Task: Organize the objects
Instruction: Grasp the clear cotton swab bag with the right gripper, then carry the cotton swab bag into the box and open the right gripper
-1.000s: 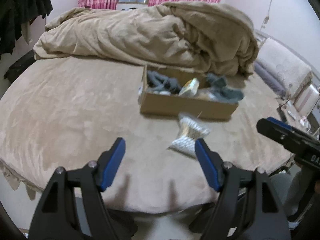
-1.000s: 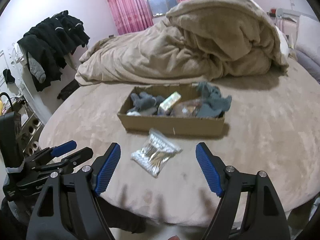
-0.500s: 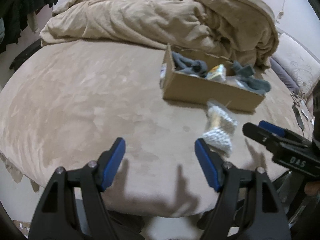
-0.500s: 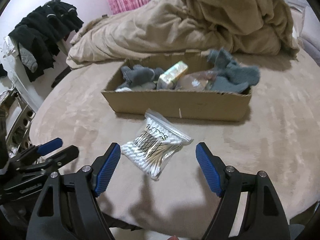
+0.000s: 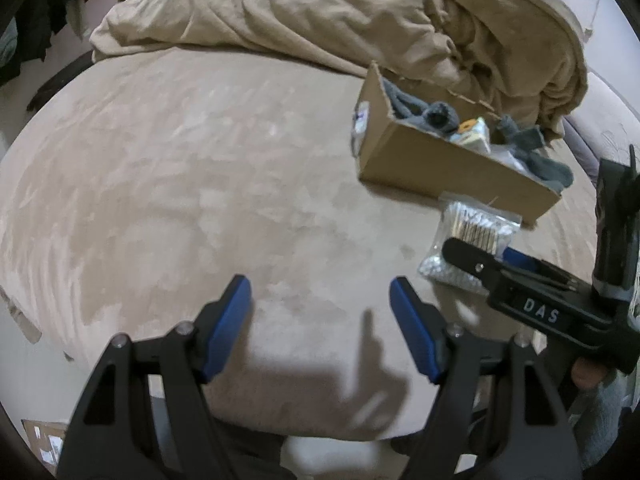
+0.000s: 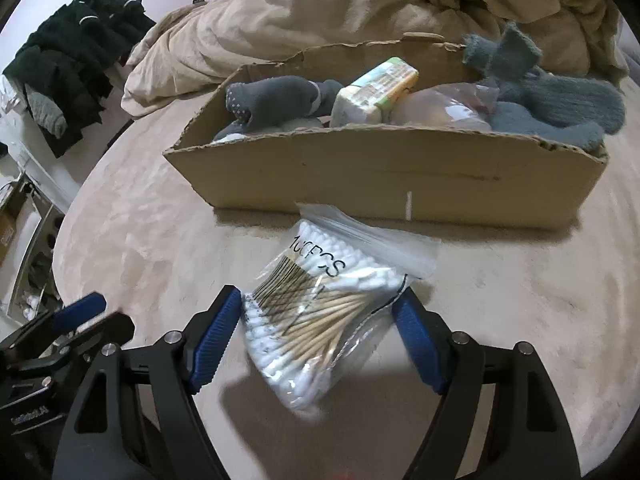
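Note:
A clear zip bag of cotton swabs [image 6: 320,304] lies on the tan bed cover just in front of a shallow cardboard box [image 6: 384,168]. My right gripper [image 6: 320,320] is open, its blue fingers on either side of the bag's near end. The box holds grey socks [image 6: 276,100], a small printed packet [image 6: 376,88] and grey cloths [image 6: 548,100]. In the left wrist view my left gripper [image 5: 320,316] is open and empty over bare cover, left of the bag [image 5: 472,232] and box [image 5: 440,160]. The right gripper [image 5: 520,280] shows there over the bag.
A crumpled beige duvet [image 5: 340,12] is heaped behind the box. Dark clothes [image 6: 68,72] hang at the far left. The bed's near edge [image 5: 280,428] runs just below my grippers. A pillow [image 5: 608,120] lies at the far right.
My right gripper has moved forward and down until its fingers straddle the swab bag. My left gripper has swung left, away from the bag, and stays open.

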### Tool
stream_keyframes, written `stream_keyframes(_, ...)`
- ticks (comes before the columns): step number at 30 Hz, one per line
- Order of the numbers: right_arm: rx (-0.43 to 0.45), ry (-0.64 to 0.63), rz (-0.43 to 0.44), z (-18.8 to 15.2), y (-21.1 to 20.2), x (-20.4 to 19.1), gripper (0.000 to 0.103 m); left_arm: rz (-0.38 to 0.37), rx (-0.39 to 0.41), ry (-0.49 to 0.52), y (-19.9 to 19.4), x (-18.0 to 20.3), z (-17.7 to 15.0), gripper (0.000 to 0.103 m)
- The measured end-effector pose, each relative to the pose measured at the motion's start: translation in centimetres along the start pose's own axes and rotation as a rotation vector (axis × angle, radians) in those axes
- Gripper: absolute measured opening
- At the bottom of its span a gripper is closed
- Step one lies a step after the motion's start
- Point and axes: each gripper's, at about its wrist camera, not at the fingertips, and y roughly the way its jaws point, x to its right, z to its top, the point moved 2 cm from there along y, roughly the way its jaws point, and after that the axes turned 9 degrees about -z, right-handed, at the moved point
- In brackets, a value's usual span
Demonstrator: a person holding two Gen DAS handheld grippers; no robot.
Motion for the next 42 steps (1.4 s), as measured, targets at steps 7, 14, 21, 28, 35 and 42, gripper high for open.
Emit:
stream_keyframes(7,0.008,-0.027,0.006,-0.2,-1.2,-0.4,0.051,-0.004,0.002,0.009,-0.4,0.6,-0.2,0.073)
stream_keyframes(14,0.056,-0.026,0.014,0.1,-4.7,0.4,0.05,-0.02,0.005,0.038,-1.1,2.1,0.2,0.073)
stream_keyframes(21,0.153,-0.017,-0.003,2.8,-8.9,2.5,0.05,-0.039,0.028,0.079,-1.9,4.3,2.0,0.073)
stream_keyframes(28,0.189,-0.029,-0.031,6.8,-9.1,4.3,0.05,-0.068,0.077,0.131,-2.1,6.8,5.1,0.073)
stream_keyframes(35,0.176,-0.067,0.002,9.9,-6.6,2.9,0.05,-0.052,0.12,0.161,-1.4,6.5,8.2,0.073)
stream_keyframes(42,0.122,-0.093,-0.012,11.3,-2.0,0.4,0.051,-0.028,0.117,0.134,0.6,3.3,10.8,0.073)
